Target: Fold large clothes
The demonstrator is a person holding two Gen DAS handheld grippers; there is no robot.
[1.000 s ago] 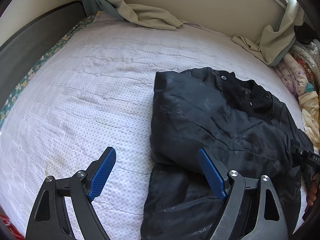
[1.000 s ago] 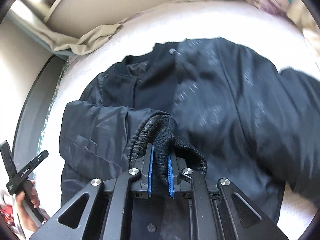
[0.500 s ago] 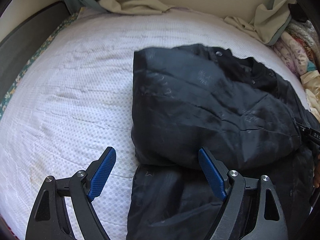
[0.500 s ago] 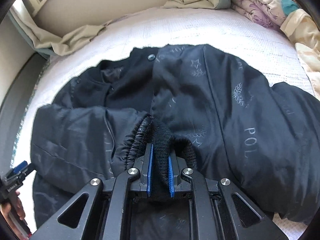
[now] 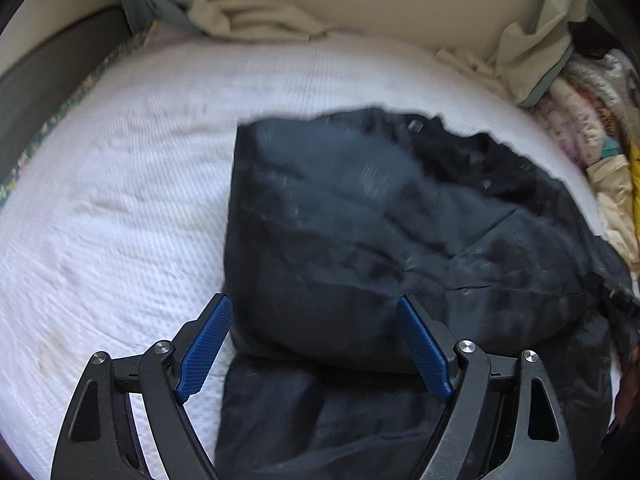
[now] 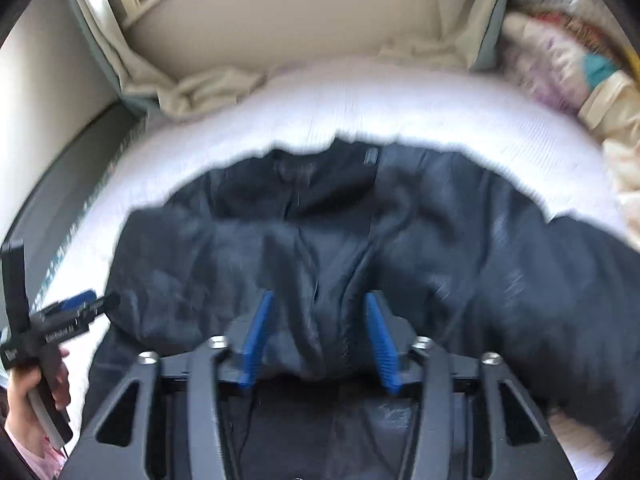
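A black padded jacket (image 5: 380, 240) lies on the white bed (image 5: 120, 208), collar toward the far side, with its left sleeve folded across the front. My left gripper (image 5: 316, 344) is open and empty, hovering over the jacket's near left part. In the right wrist view the jacket (image 6: 500, 280) fills the middle. My right gripper (image 6: 318, 336) is open above the folded sleeve and body, holding nothing. The left gripper (image 6: 86, 308) shows at the left edge of that view, held by a hand.
Beige curtains or sheets (image 5: 248, 20) bunch along the wall at the head of the bed. A heap of patterned bedding (image 5: 592, 140) lies at the right edge. A dark bed frame (image 5: 52, 60) borders the left side.
My right gripper opened and let go of the knit sleeve cuff, which now lies on the jacket. The left gripper moved closer over the jacket, still open.
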